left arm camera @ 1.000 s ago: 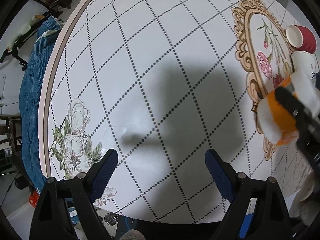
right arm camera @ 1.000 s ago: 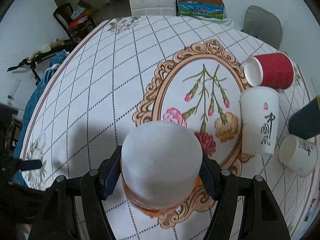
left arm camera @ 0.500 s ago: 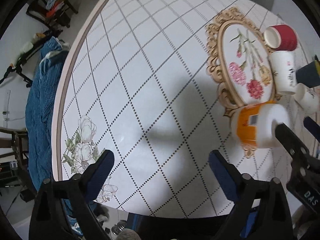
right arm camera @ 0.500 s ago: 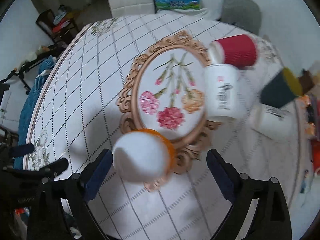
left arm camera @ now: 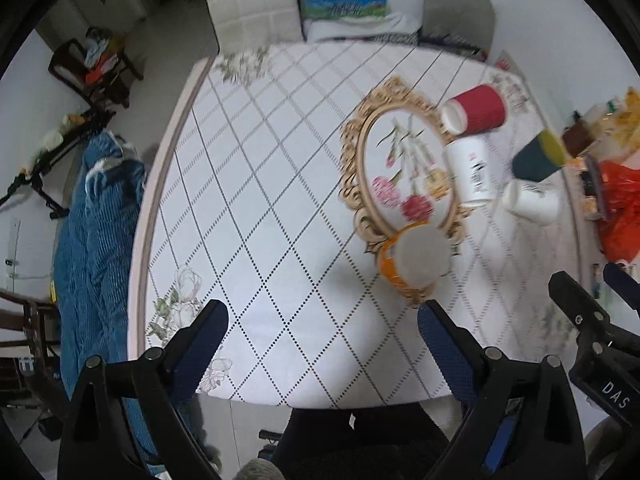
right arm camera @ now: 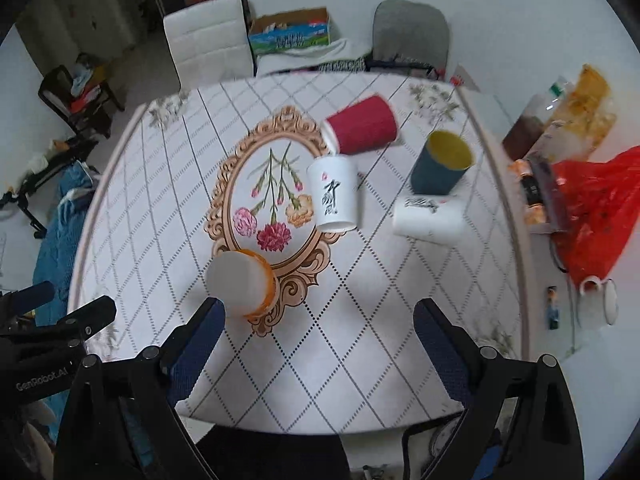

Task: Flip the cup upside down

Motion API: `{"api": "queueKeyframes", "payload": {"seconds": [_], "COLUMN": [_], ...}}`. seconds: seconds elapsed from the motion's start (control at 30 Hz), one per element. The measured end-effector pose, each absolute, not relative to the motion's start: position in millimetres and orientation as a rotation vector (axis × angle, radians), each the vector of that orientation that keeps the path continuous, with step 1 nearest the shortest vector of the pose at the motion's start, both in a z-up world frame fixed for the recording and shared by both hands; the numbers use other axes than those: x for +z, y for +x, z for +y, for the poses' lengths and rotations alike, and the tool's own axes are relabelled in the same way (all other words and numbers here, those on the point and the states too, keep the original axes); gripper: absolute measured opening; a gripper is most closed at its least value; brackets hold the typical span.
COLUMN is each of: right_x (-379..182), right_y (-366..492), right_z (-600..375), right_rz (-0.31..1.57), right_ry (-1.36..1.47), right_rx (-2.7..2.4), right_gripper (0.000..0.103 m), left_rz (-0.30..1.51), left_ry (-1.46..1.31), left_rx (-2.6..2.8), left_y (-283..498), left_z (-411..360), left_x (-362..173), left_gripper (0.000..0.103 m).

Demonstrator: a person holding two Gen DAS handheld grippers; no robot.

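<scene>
The orange paper cup with the white base [right arm camera: 242, 282] is now standing mouth-down on the round worktop covered in a white diamond-patterned cloth [right arm camera: 360, 320], its flat white bottom facing up and its rim overlapping the lower scroll of the printed gold oval frame with carnations [right arm camera: 276, 184]. One second ago this cup was clamped between the fingers of the right gripper [right arm camera: 316, 344]; half a second ago those fingers were already spread with the cup sitting free beneath them. At this moment the right gripper is pulling back toward the near edge, its fingers spread wide and holding nothing, with the left finger [right arm camera: 196, 344] lying just in front of the cup in the view, so whether they touch cannot be told. The left gripper [left arm camera: 320, 348] is also backing away and rising, its fingers spread and empty, hanging over the near edge well apart from the cup [left arm camera: 416, 260]. Judging from this, the flip appears complete for this cup: it is released, inverted and not visibly tilting. The red ribbed cup [right arm camera: 360, 124], the white printed cups and the dark teal cup [right arm camera: 440, 164] are lying or standing further back, untouched.
</scene>
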State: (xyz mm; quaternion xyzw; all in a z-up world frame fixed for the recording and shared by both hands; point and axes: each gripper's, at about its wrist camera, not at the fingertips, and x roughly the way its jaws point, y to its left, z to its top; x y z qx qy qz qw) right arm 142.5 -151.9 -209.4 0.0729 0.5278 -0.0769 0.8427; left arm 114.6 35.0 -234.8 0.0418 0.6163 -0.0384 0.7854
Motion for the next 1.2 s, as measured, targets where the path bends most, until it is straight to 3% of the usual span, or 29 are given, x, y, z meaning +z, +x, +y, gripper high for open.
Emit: {"api": "queueKeyframes", "payload": {"seconds": [0.3, 0.57, 1.2], "right_x": [-110, -47, -6], "right_y": [89, 59, 42], "right_z": [-151, -154, -168], "right_rz": [1.056, 1.012, 1.098], "right_ry": [0.126, 0.110, 0.161], "right_rx": [-0.173, -0.165, -0.130], "right_gripper": [0.097, 0.097, 0.097], "left_rz": [1.215, 1.220, 1.295], "left_ry": [0.076, 0.044, 0.047], "left_rx": [-0.099, -0.093, -0.096], "left_y": [78, 61, 38], "left_z": [31, 34, 24], "left_x": [-138, -98, -71], "left_gripper": [0.097, 0.097, 0.097]}}
